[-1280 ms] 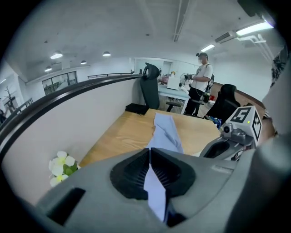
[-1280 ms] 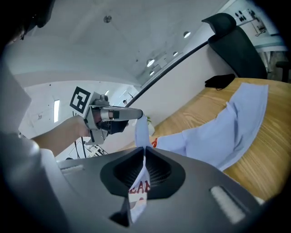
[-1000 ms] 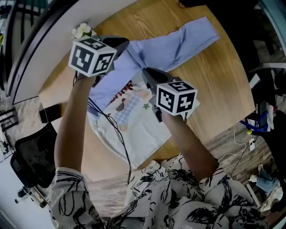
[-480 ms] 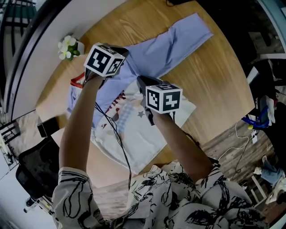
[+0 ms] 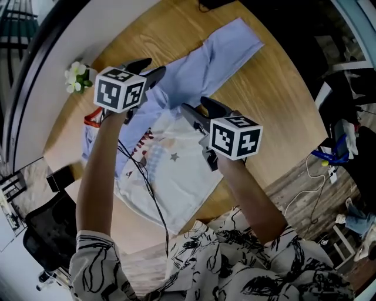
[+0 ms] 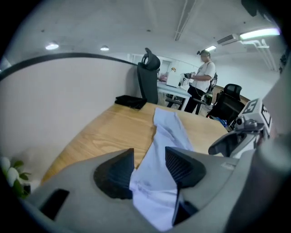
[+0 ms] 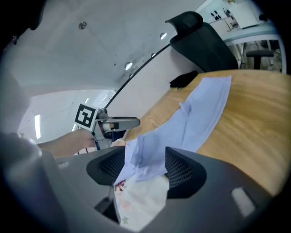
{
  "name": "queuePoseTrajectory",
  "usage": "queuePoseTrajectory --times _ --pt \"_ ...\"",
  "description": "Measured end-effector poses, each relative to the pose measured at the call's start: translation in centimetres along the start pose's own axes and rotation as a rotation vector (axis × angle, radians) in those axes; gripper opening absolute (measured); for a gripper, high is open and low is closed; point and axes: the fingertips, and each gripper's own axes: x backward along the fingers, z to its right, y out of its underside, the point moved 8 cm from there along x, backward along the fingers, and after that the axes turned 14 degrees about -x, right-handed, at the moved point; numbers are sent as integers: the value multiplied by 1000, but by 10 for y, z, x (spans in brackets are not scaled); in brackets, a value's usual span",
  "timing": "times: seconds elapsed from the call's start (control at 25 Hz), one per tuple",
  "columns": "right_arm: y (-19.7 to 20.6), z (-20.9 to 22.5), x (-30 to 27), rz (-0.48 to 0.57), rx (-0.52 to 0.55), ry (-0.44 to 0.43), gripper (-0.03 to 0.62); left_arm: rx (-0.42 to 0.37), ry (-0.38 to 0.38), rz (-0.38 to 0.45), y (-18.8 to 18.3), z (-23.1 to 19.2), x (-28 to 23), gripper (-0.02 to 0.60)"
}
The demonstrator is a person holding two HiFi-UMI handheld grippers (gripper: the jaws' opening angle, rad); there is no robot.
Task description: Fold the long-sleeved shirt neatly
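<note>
A long-sleeved shirt lies on the round wooden table (image 5: 276, 106): white printed body (image 5: 170, 176), light blue sleeve (image 5: 217, 56) stretched toward the far edge. My left gripper (image 5: 148, 69) is over the shoulder area, jaws just opened, with blue cloth (image 6: 166, 132) lying loose between the parted pads. My right gripper (image 5: 200, 109) is at the chest, jaws also just opened, with a bunched blue and white fold (image 7: 145, 164) between them, not pinched. The left gripper view (image 6: 150, 170) and the right gripper view (image 7: 145, 170) each look along the sleeve (image 7: 200, 113).
A small pot of white flowers (image 5: 75, 76) stands at the table's left edge by a white partition. A dark object (image 5: 217, 4) lies at the far end. A black chair (image 5: 44, 235) stands near left. A person (image 6: 200, 86) stands at desks beyond.
Both grippers came down toward the shirt and their jaws went from shut to parted. The blue fold they carried now rests across the shirt's upper body.
</note>
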Motion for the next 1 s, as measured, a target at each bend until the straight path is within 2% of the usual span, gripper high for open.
queuePoseTrajectory --times 0.2,0.44,0.76,0.92,1.0 --pt "-63 31 47 145 130 102 318 -33 -33 120 -52 18 12 245" --pt "-135 84 85 211 168 206 328 -81 -11 156 -121 44 -12 269" --pt "-202 144 66 141 266 341 302 -126 41 99 -173 50 -108 279" --pt "-216 158 39 62 362 404 265 -178 77 45 -182 50 -147 279" --pt "-222 162 28 14 402 426 227 -197 90 24 -184 47 -162 279"
